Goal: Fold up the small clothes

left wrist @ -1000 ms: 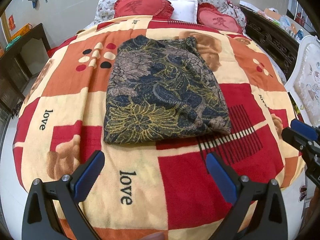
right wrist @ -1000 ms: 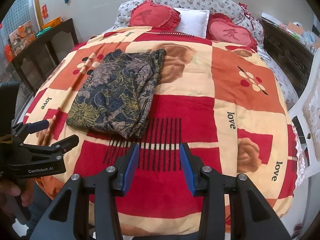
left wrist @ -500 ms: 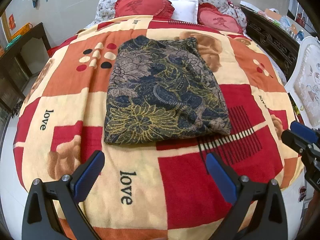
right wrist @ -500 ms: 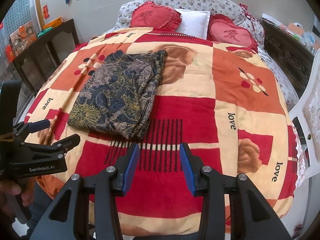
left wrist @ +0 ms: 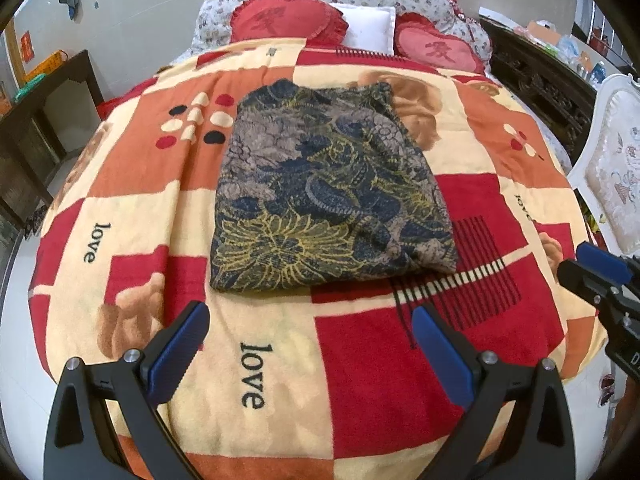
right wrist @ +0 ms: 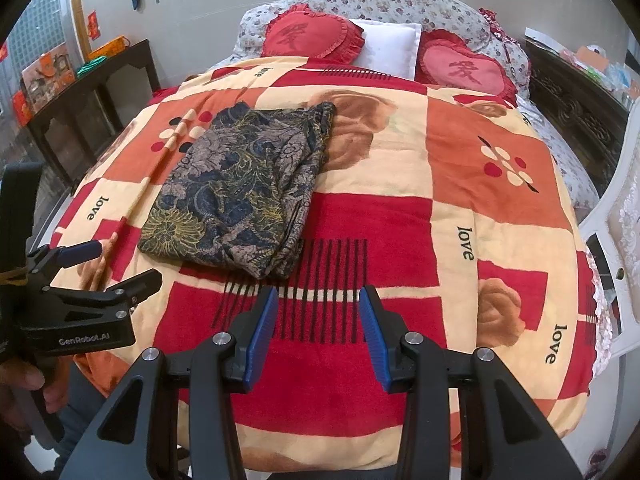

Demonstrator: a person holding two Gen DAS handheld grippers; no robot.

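Two tongs: I hold one in each hand, both angled down over the near edge of the bed, neither touching cloth.
Left tongs (left wrist: 308, 344): my blue-padded black jaws stand wide, nothing between them but the blanket below.
Right tongs (right wrist: 316, 334): jaws partly parted, narrower than the left pair, holding nothing; only the blanket's black-striped red patch shows in the gap.
Garment: the folded dark blue, grey and yellow floral-patterned cloth (left wrist: 328, 200) lies flat in a rough rectangle straight ahead of my left tongs, just beyond their tips; from my right tongs it sits ahead and to the left (right wrist: 244, 192), its near corner close to the left pad but apart from it.
Blanket: a fleece bed cover in red, orange and cream squares printed with "love" (left wrist: 360, 360) spreads under both tongs and carries the garment.
Cushions: two red heart-shaped frilled cushions (left wrist: 286, 24) and a white square pillow (left wrist: 370, 26) between them rest far ahead, past the garment, at the flowered headboard.
Left side: a dark wooden side table (right wrist: 100, 96) stands off to the left of both tongs.
Right side: a white carved chair (left wrist: 616, 168) stands to the right of my left tongs, beside the bed.
My hand: fingers (right wrist: 24, 384) grip the left tongs' handle, seen at the left edge of the right view.
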